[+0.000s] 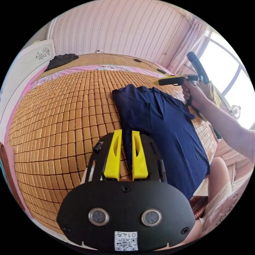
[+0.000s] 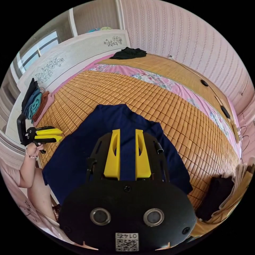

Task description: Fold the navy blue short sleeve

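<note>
We hold both tongs apart and empty above the bed [image 1: 53, 127]. The navy shirt [image 1: 164, 132] lies flat near the bed's near edge, its long axis running from us toward the far side. The left tongs [image 1: 124, 132] hover at its side edge; the right tongs [image 2: 127, 131] hang over its middle, nearer. A dark garment [image 2: 128, 53] lies at the far corner, out of the way.
</note>
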`<state>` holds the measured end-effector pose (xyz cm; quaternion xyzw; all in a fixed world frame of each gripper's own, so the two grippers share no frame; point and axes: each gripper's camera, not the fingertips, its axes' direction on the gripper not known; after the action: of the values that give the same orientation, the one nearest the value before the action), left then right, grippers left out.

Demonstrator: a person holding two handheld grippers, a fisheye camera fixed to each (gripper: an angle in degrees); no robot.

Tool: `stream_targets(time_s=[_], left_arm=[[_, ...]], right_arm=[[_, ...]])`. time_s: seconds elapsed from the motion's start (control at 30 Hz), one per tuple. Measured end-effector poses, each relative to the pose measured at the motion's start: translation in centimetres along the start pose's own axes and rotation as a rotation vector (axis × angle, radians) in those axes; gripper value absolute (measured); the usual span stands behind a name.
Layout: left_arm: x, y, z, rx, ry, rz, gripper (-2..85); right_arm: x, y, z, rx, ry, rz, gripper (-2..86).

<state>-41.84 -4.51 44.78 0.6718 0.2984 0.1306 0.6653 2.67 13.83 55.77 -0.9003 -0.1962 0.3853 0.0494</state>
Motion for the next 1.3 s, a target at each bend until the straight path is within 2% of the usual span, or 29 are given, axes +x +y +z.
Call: stream_targets(time_s=[0.23, 0.4, 0.57, 0.7, 0.93, 1.03, 1.17, 1.23, 1.3], left_arm=[[10.5, -3.7, 3.2, 0.018, 0.138, 0.288, 4.6], [18.7, -9.8, 9.4, -0.063, 0.257, 0.471, 3.7], [25.3, -15.7, 16.8, -0.175, 0.341, 0.538, 1.4], [30.1, -18.7, 21.7, -0.220, 0.252, 0.592, 2.1], [38.0, -23.4, 29.0, -0.293, 0.205, 0.621, 7.8], [39.5, -23.6, 32.3, -0.379, 0.094, 0.652, 5.0], [37.6, -24.8, 31.2, -0.326, 0.176, 0.585, 0.3], [35.1, -25.5, 28.2, -0.208, 0.143, 0.553, 0.0], [32.2, -25.6, 24.5, -0.114, 0.148, 0.503, 0.3]], right_arm=[[10.6, 16.8, -8.0, -0.050, 0.163, 0.367, 7.7], [15.4, 24.3, -10.4, 0.016, 0.035, 0.570, 8.9], [16.9, 26.8, -11.3, 0.083, -0.070, 0.589, 9.5], [17.9, 28.2, -12.7, 0.121, -0.104, 0.578, 7.7], [19.5, 30.2, -14.5, 0.163, -0.201, 0.589, 3.3], [20.0, 30.5, -15.1, 0.143, -0.239, 0.576, 1.3], [19.9, 30.6, -16.6, 0.152, -0.182, 0.561, 0.5], [19.4, 30.4, -17.6, 0.200, -0.160, 0.557, 0.5], [18.0, 29.5, -19.0, 0.283, -0.247, 0.488, 0.9]])
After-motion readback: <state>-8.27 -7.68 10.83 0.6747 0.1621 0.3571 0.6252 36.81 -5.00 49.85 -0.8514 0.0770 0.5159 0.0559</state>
